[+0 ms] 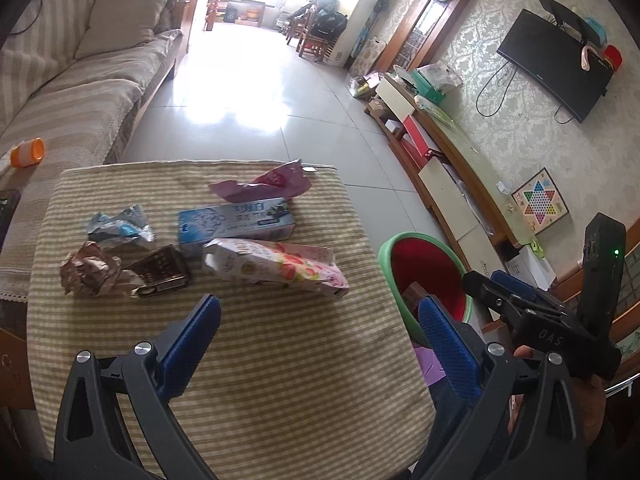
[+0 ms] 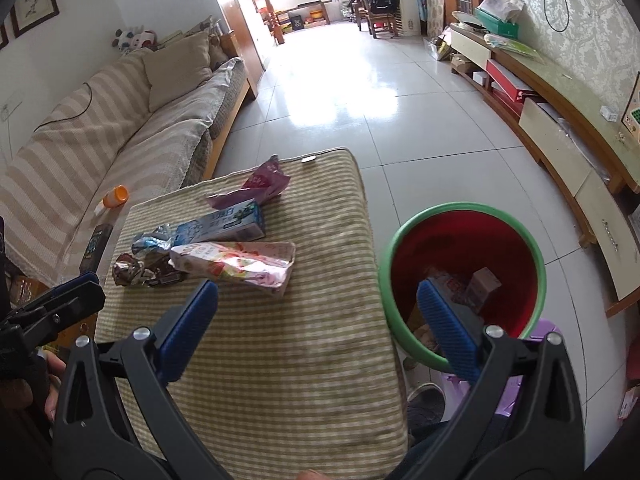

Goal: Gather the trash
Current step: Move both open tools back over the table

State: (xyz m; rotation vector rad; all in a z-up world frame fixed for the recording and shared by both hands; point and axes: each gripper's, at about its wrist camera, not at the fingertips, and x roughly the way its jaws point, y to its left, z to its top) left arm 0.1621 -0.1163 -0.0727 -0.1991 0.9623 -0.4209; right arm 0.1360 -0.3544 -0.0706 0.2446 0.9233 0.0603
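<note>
Mostly trash: six pieces grouped on the far half of the striped cloth (image 1: 248,380)
Pink carton (image 1: 276,270): flattened, strawberry print, lying nearest the grippers; just in front of the blue box
Blue box (image 1: 236,224): long, lying flat behind the pink carton; touching the purple wrapper at its far edge
Purple wrapper (image 1: 266,184): torn open, farthest piece, near the cloth's back edge
Silver-blue wrapper (image 1: 120,228): crumpled, left of the blue box
Dark packet (image 1: 162,272): small, glossy, between the brown wad and the pink carton
Brown wad (image 1: 90,272): crumpled paper, leftmost, touching the dark packet
Bin (image 2: 532,240): red inside, green rim, on the floor just right of the cloth; already holding a few boxes and scraps
Left gripper (image 1: 320,332): spread wide, empty; hovering over the near part of the cloth, right finger across the bin's rim in view
Right gripper (image 2: 320,320): spread wide, empty; left finger over the cloth, right finger over the bin's mouth
Beyond: striped sofa (image 1: 80,92) left with an orange cup (image 1: 28,153) on it; television (image 1: 556,64) on the right wall
</note>
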